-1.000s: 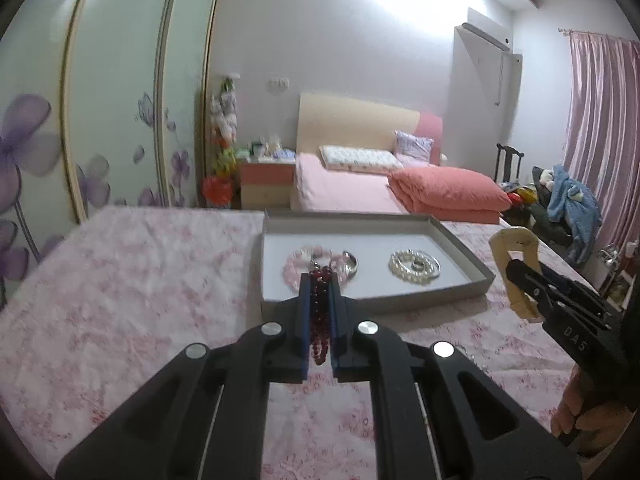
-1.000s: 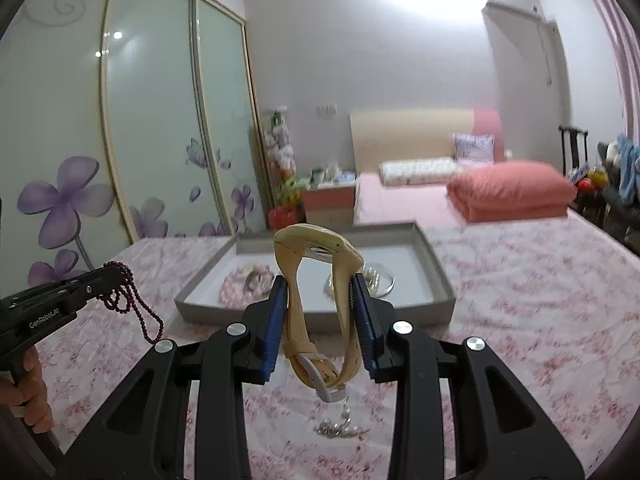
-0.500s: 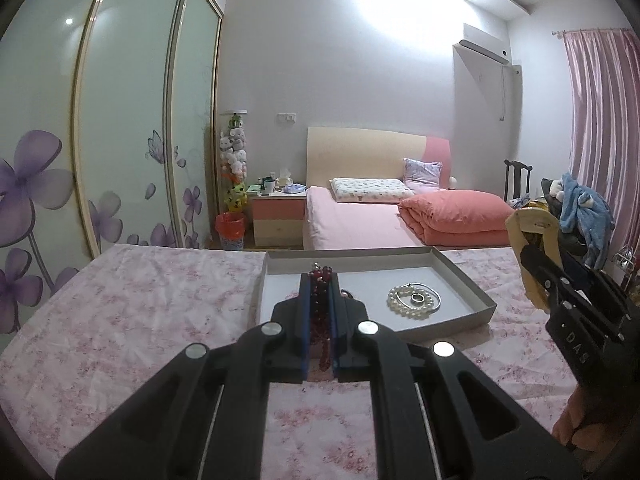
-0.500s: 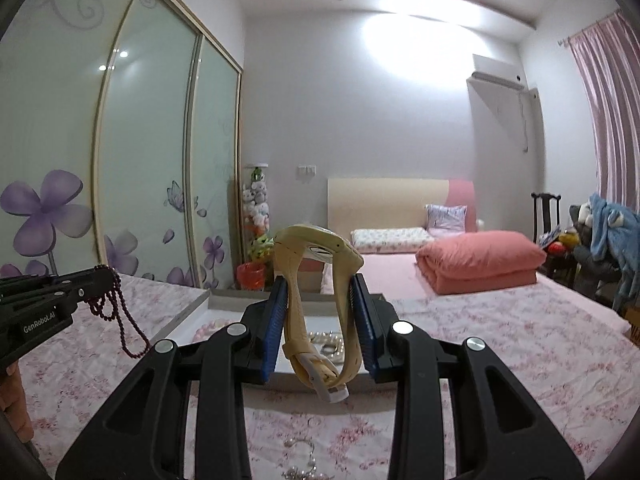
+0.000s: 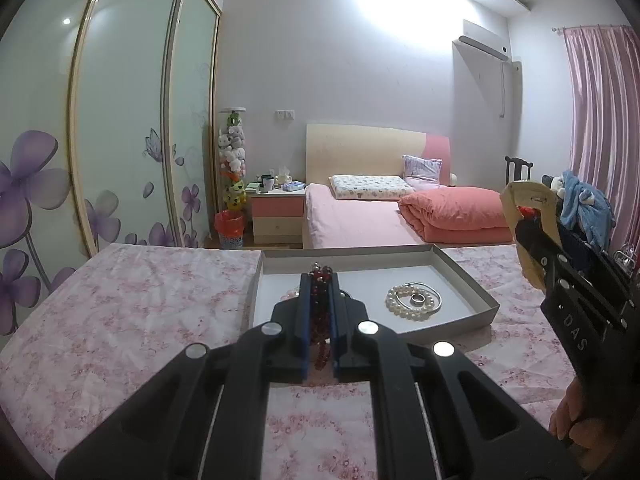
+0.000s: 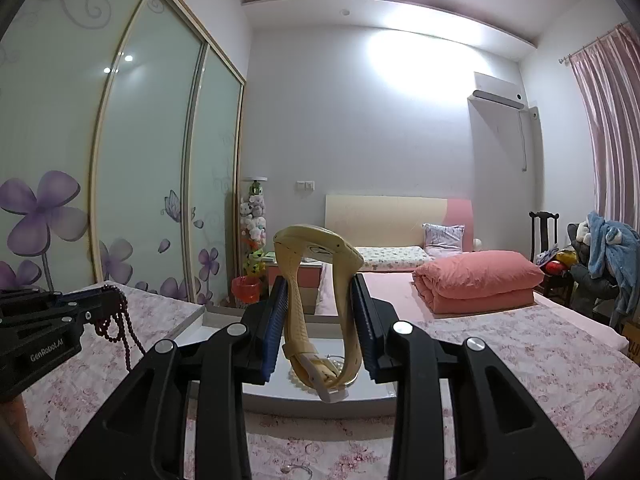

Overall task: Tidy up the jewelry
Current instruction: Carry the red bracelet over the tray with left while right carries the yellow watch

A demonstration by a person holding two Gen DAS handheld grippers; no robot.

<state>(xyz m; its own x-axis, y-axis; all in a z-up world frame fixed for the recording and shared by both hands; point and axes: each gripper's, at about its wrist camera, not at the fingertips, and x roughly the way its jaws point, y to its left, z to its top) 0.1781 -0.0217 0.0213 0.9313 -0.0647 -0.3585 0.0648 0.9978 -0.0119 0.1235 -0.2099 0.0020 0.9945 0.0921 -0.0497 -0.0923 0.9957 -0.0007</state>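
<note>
fingers (image 5: 306, 312) hide much of the red bead string (image 5: 320, 280).

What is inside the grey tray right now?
In the grey tray lies a pearl bracelet with a ring and a thin bangle. The left tongs, holding dark red beads, cover the tray's left part; only a pink sliver shows.

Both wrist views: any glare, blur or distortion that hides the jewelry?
Left wrist: sharp; wall glare overhead; wardrobe doors bow from fisheye; pearl bracelet readable. Right wrist: similar wall glare; watch crisp; tray mostly hidden.
</note>
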